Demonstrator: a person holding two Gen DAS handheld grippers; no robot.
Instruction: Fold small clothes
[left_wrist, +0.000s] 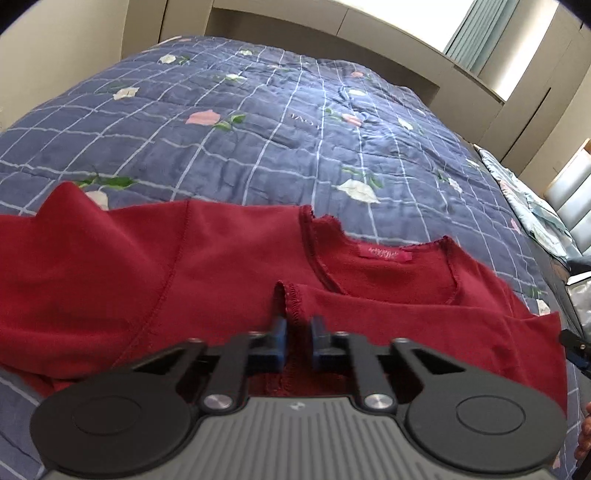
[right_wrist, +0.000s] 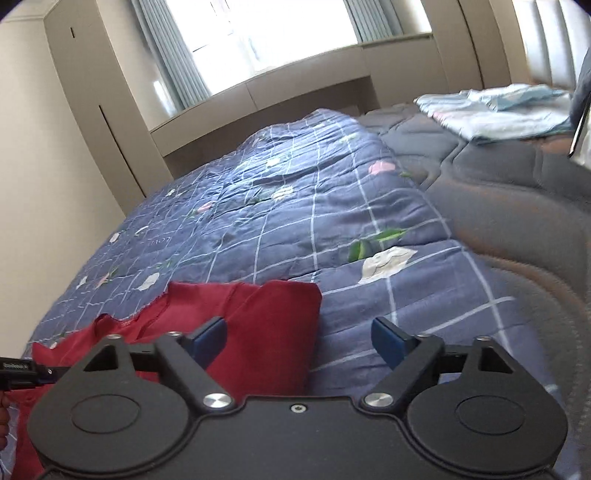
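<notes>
Progress looks partial to me: the dark red knit top with a scalloped neckline and a pink label (left_wrist: 229, 266) lies spread across the blue quilted bedspread with a white grid and printed flowers (left_wrist: 229, 147), neck opening facing up and away from me, and only one flap seems turned in so far. My left gripper (left_wrist: 297, 338) has its blue pads drawn nearly together on a stitched hem edge (left_wrist: 293, 302) of that top, a ridge of red cloth standing up between them, so I judge I am pinching a sleeve or side edge that has been brought over the chest, just below the neckline. My right gripper (right_wrist: 299, 341) hangs with its jaws wide apart and nothing between them, above the right edge of the garment (right_wrist: 258, 325), whose corner looks squared off there, perhaps folded already; I cannot tell for sure.

What I think remains: laying this pinched edge flat, matching the other side, then doubling the body up from the hem, which lies out of my sight below both cameras. Further off, a pale blue patterned cloth pile (right_wrist: 498, 107) rests on the grey quilted mattress (right_wrist: 498, 192); whether it waits for folding I cannot tell.
</notes>
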